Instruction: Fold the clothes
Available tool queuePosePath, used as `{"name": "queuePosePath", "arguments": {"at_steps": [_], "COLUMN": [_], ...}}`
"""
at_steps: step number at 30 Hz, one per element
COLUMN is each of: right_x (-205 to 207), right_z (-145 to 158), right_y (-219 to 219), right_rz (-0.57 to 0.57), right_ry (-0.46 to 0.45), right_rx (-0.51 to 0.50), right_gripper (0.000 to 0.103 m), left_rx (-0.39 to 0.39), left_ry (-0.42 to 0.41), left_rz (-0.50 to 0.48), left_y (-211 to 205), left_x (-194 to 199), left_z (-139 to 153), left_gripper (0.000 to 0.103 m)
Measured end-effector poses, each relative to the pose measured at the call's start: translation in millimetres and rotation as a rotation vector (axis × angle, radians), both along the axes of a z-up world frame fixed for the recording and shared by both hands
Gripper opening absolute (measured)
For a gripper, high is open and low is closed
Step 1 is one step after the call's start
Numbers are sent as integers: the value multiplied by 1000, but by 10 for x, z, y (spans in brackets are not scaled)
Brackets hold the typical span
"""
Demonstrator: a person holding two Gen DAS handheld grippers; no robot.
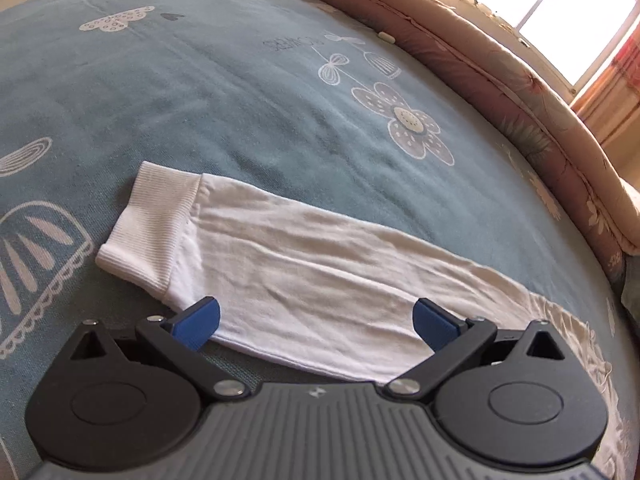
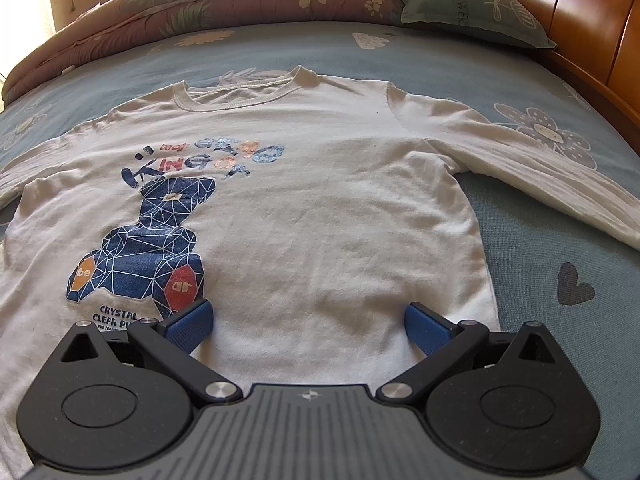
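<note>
Plainly, we had both tools spread wide and holding nothing. Our left gripper (image 1: 316, 322) hovered low over a long white sleeve (image 1: 304, 264) that lay flat on the blue bedsheet (image 1: 200, 92). At the far left end of the sleeve we saw its ribbed cuff (image 1: 148, 232), and from there the cloth ran rightward between and past the blue pads (image 1: 200, 322) toward the body of the garment. Beyond the sheet, at the right, a pink flowered quilt (image 1: 500, 76) was rolled along the edge of the bed under a bright window (image 1: 560, 12).

Our right gripper (image 2: 308, 326) hung over the lower hem of the white shirt (image 2: 320, 208), which was laid out front up on the same sheet, neck away from us. At the left of the chest we saw a printed blue bear (image 2: 152, 240) with coloured lettering above it. The collar (image 2: 240, 94) lay at the far end, and the shirt's other sleeve (image 2: 540, 172) stretched out to the right. A green pillow (image 2: 472, 4) rested against the wooden headboard (image 2: 580, 20) at the upper right.
</note>
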State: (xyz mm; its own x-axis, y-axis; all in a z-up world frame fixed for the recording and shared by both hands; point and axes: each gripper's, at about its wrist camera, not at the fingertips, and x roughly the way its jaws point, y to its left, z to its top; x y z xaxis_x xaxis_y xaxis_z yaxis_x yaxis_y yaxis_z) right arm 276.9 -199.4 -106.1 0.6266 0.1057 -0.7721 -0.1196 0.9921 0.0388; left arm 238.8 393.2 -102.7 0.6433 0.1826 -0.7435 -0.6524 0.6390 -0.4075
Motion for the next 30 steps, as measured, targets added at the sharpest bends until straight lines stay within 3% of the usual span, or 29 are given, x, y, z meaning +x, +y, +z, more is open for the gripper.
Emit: {"name": "queuePosePath", "arguments": {"at_steps": [14, 17, 21, 30], "right_x": [8, 3, 3, 9], "right_z": [-3, 5, 9, 9], "right_y": [6, -3, -8, -8], "right_rz": [0, 1, 0, 1], "right_ry": [-3, 3, 8, 9], "right_rx": [-3, 0, 4, 4], "right_gripper": [103, 103, 103, 103], "left_rx": [-24, -26, -53, -66], "left_ry": [-19, 2, -56, -67], "left_rz": [30, 37, -41, -304], "left_y": [95, 21, -216, -1206], "left_x": [-175, -102, 112, 907], "left_z": [7, 133, 299, 216], "left_gripper": [102, 102, 102, 102]}}
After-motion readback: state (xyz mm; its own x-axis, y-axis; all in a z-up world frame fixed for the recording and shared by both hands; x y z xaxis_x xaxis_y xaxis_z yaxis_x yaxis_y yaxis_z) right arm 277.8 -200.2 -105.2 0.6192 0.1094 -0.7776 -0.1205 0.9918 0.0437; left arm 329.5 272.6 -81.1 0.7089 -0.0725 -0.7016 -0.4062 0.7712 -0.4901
